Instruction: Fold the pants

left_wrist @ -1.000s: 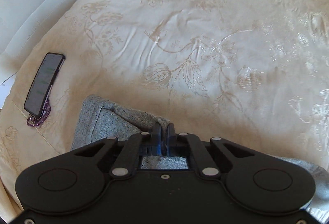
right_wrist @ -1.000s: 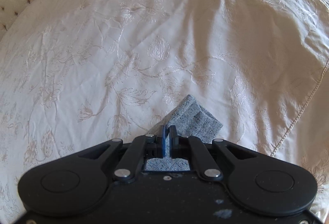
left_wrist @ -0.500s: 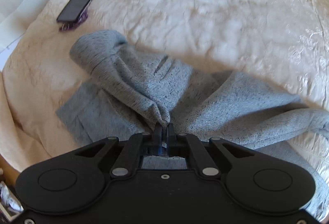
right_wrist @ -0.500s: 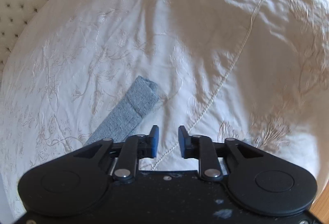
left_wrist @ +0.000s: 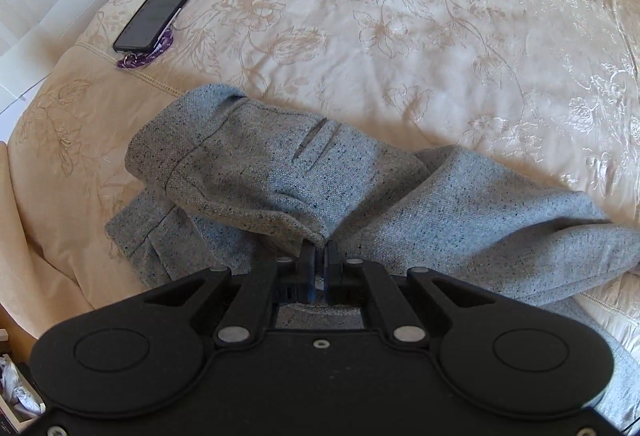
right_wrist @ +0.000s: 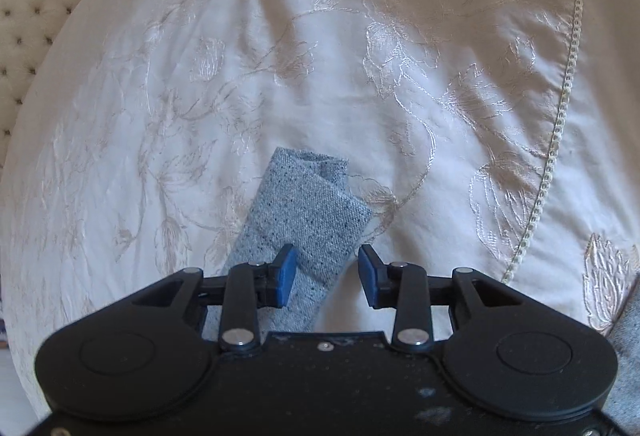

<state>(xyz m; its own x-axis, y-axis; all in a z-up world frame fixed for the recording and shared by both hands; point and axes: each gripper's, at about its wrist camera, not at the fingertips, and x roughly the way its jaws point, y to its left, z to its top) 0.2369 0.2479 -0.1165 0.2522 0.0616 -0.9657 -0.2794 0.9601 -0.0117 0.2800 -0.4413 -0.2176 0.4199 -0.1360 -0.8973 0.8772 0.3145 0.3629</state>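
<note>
I am pinching a fold of the grey pants lying on the bedspread with my left gripper, while my right gripper is hovering, fingers spread, over a pant leg.

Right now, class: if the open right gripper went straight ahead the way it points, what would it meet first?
Most likely the grey pants leg, lying between and just beyond the fingers of the right gripper. Past its cuff there is only the cream bedspread. Depth is hard to judge here.
</note>
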